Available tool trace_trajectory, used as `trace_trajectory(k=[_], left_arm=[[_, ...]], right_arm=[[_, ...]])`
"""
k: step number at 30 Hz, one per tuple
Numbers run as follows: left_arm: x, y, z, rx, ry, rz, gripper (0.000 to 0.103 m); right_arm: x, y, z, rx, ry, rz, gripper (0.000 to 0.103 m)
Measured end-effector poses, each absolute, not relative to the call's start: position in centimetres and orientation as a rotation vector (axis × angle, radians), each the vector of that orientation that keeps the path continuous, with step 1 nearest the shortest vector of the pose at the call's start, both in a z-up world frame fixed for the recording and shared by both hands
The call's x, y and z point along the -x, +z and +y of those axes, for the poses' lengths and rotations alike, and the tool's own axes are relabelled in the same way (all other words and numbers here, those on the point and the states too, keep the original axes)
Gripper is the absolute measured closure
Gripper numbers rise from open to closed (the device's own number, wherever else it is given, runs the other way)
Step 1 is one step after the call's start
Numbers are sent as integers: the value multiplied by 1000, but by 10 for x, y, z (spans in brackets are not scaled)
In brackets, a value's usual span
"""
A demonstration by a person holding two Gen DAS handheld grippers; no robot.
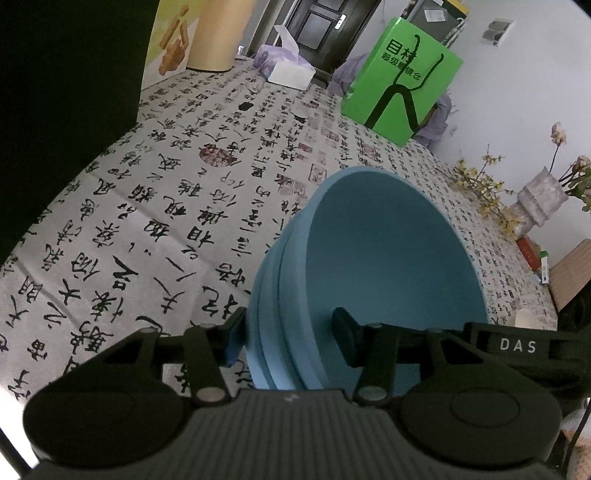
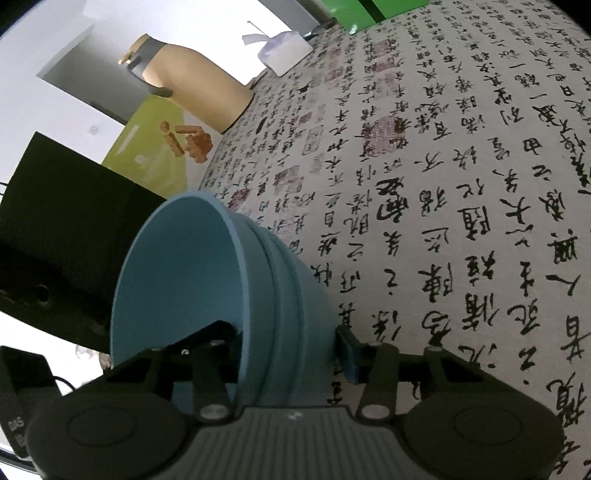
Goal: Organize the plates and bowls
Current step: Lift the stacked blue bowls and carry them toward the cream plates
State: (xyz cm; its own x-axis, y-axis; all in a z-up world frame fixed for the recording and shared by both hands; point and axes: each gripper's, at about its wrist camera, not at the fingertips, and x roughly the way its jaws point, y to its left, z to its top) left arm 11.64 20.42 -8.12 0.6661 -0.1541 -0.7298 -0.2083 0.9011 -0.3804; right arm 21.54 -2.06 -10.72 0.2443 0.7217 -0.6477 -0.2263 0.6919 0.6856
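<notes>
Left tongs (image 1: pixel 286 334): we pinch the near rim of the stacked blue bowls (image 1: pixel 369 266).
Right tongs (image 2: pixel 288 352): pinching the rim too.
Place: bowls over the worktop (image 1: pixel 166 206); contact unclear.
Risk: uneven pull could split the nested stack.
Facing: mouths tilted, stack axis slanting.

A home dining room: a table (image 1: pixel 155 206) under a calligraphy-print cloth holds a tissue box (image 1: pixel 291 74), a green paper shopping bag (image 1: pixel 402 74) and a vase of flowers (image 1: pixel 541 195), with a dark panelled door (image 1: pixel 321 26) behind
</notes>
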Motion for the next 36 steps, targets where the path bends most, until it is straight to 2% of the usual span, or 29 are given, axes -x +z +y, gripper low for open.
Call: trace_trajectory(k=[36], left_arm=[[-112, -67, 172, 420, 12, 850, 53]], right_arm=[[-183, -88, -82, -547, 647, 1155, 62]])
